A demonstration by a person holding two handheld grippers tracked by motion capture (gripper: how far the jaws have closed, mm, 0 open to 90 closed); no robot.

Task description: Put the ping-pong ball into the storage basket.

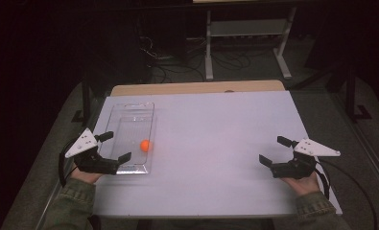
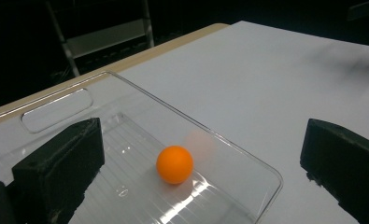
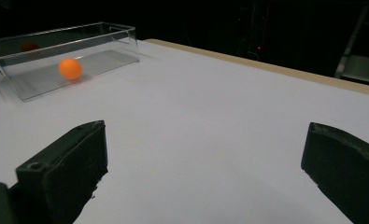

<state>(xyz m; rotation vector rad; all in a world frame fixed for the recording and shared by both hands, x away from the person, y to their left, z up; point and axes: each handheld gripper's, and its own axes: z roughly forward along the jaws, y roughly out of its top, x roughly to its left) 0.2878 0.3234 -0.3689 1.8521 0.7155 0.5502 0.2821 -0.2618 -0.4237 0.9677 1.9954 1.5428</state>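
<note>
Left gripper spread wide at the near end of the clear tray, nothing held, one jaw over the tray's inside and the other out past its right wall, as seen along the jaws in the left gripper view; orange ball resting on the tray's ribbed floor, toward the near right corner, just ahead of those jaws and touching neither; same ball clear and round between the two black jaws, a faint reflection on the wall beside it; right gripper also spread wide and empty, low over bare white at the near right, well apart from tray and ball; seen from there, ball inside tray far off to the left; judged from this: ball either just set down or about to be picked up, impossible to tell which; left to do, if a pick-up, only closing in and gripping; white tabletop otherwise bare, a strip of pale wood showing along its far edge; room dark, grey carpet either side, a white metal shelf frame and loose black cables on the floor beyond.
</note>
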